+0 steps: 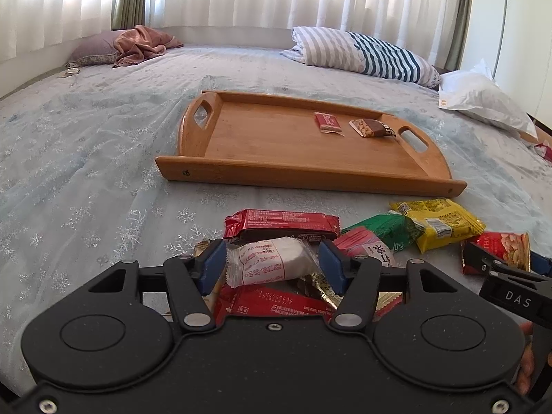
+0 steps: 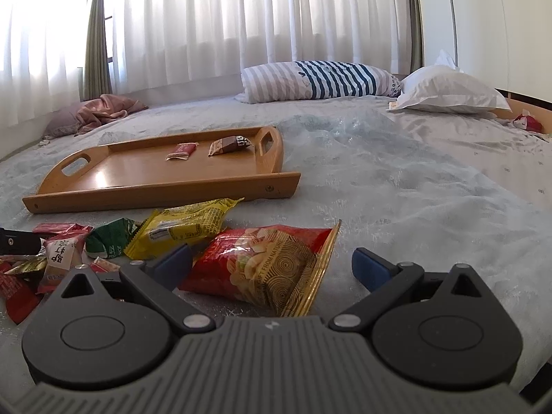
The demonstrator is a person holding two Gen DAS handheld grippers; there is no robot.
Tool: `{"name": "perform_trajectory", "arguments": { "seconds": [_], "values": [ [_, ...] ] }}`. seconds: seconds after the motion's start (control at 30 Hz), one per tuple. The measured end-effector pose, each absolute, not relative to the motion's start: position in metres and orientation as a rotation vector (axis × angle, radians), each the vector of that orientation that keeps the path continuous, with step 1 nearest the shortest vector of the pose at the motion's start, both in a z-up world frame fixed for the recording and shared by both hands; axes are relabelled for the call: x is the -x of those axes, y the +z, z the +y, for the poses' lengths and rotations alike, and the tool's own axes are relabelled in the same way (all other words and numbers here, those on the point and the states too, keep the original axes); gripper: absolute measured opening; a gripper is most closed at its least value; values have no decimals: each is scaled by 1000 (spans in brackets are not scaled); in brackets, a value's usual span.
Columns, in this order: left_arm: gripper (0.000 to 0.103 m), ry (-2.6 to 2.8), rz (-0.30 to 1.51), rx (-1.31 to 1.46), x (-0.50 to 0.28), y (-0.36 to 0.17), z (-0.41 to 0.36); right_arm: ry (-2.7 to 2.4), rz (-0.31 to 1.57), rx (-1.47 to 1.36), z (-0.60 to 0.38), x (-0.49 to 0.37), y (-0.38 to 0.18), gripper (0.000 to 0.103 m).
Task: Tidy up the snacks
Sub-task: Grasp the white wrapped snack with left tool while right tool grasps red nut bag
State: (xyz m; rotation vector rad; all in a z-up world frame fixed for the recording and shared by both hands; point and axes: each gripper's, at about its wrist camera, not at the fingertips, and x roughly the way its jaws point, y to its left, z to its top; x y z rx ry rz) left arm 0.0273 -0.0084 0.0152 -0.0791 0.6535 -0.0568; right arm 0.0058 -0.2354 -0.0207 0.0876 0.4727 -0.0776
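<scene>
A heap of wrapped snacks lies on the bed in front of a wooden tray (image 1: 303,172) (image 2: 155,189). The tray holds a small red bar (image 1: 327,122) (image 2: 182,150) and a brown nut bar (image 1: 372,127) (image 2: 229,145). My left gripper (image 1: 272,265) has its blue pads pressed on both ends of a white wrapped snack (image 1: 267,265), on top of the heap. My right gripper (image 2: 272,264) stands open, its fingers wide on either side of a red peanut bag (image 2: 262,269) (image 1: 500,250) without touching it.
Red bars (image 1: 281,224), a green packet (image 1: 386,229) (image 2: 110,238), a yellow packet (image 1: 441,222) (image 2: 186,227) and a pink packet (image 2: 62,255) lie in the heap. A striped pillow (image 1: 365,51) and a white bag (image 1: 483,100) lie beyond the tray, a pink pillow (image 1: 100,48) far left.
</scene>
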Motion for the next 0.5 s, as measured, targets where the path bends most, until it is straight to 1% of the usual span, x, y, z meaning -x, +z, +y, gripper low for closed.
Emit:
{"name": "perform_trajectory", "arguments": {
  "seconds": [0.17,0.33,0.4,0.43,0.47,0.5],
  "values": [
    [58,-50,652,74,-27,14,-10,-72,475,-80,-234,-5,-22,103],
    [51,-75,662,114,-19,18,-9,-68,474,-78,-234,-5,-22,103],
    [51,-76,656,109,-16,20,-10,-67,473,-78,-235,-6,-23,103],
    [53,-75,654,107,-15,21,-11,-67,474,-78,-234,-6,-23,103],
    [59,-71,650,106,-14,21,-11,-66,474,-79,-235,-6,-23,103],
    [62,-61,643,101,-13,21,-12,-67,474,-80,-234,-6,-23,103]
  ]
}}
